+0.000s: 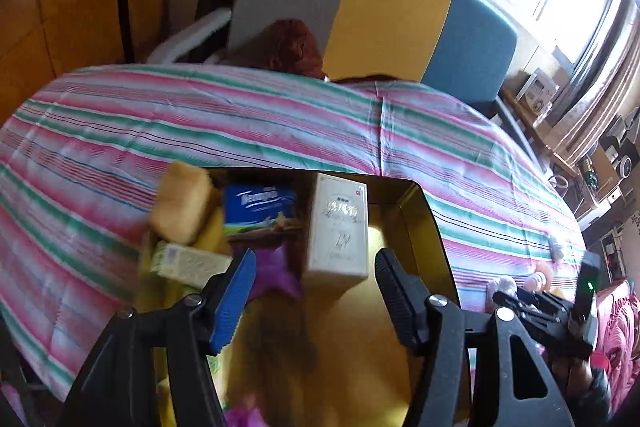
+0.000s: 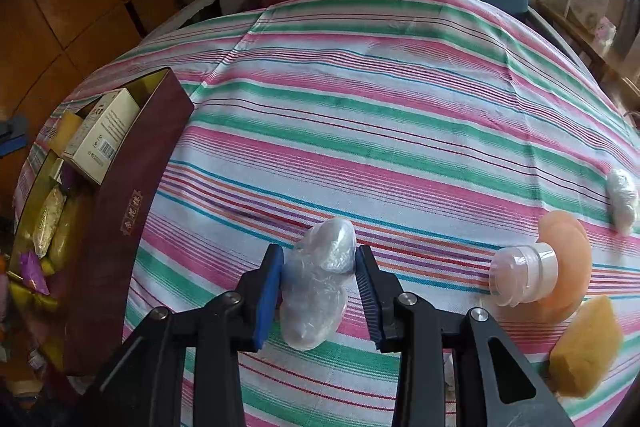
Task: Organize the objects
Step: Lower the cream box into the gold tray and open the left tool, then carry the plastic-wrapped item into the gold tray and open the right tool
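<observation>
Right gripper (image 2: pixel 320 281): jaws closed on a clear plastic-wrapped bundle (image 2: pixel 320 279) lying on the striped surface (image 2: pixel 360 115). Left gripper (image 1: pixel 316 291): jaws open, nothing between them, above the maroon box (image 2: pixel 132 203) at the surface's 9 o'clock edge. White carton (image 1: pixel 338 227) stands inside; peach bottle (image 2: pixel 536 267) at 3 o'clock.
</observation>
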{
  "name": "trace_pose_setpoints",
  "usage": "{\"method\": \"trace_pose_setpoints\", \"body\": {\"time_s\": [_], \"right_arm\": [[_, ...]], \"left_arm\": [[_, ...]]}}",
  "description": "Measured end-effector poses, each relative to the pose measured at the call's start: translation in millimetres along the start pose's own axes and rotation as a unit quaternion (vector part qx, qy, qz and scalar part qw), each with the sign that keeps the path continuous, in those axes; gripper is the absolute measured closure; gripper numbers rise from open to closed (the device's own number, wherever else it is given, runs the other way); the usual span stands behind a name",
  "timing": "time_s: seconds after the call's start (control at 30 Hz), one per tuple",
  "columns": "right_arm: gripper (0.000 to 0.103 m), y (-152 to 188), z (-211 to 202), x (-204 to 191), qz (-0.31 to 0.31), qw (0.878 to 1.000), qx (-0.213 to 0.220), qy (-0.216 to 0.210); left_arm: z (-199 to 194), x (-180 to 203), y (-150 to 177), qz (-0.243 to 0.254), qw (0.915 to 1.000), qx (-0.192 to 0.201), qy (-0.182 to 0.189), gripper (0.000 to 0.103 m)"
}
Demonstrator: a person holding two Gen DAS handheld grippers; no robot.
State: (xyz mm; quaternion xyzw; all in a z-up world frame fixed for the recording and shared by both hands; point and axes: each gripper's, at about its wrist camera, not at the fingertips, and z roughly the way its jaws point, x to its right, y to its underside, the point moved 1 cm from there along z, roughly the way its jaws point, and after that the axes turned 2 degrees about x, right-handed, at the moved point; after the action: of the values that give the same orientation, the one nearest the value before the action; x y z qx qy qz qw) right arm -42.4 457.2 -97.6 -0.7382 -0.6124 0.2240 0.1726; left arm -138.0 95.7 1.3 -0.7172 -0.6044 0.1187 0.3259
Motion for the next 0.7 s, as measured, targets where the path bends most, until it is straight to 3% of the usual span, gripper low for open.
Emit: {"method": "trace_pose_setpoints", "body": {"time_s": [0.17,0.43,0.57,0.7], "right_arm": [[0.066,-1,0,-1,0.013,1.000,-0.004,0.009],[0.066,-1,1,-9,0.035,0.998,-0.001,0.042],[0.066,-11,-24,-23,0.049,0.998,0.028,0.042],[0.066,-21,-59,-60,0.034,0.997,0.069,0.007]], "left_arm": [[-45,-26,38,0.005,0.9986,0.038,-0.036,0.040],[-80,-36,80,0.065,0.9896,0.084,-0.097,0.041],[-84,-40,87,0.061,0.9897,0.091,-0.091,0.040],[-85,-44,89,0.054,0.9905,0.094,-0.085,0.040]]}}
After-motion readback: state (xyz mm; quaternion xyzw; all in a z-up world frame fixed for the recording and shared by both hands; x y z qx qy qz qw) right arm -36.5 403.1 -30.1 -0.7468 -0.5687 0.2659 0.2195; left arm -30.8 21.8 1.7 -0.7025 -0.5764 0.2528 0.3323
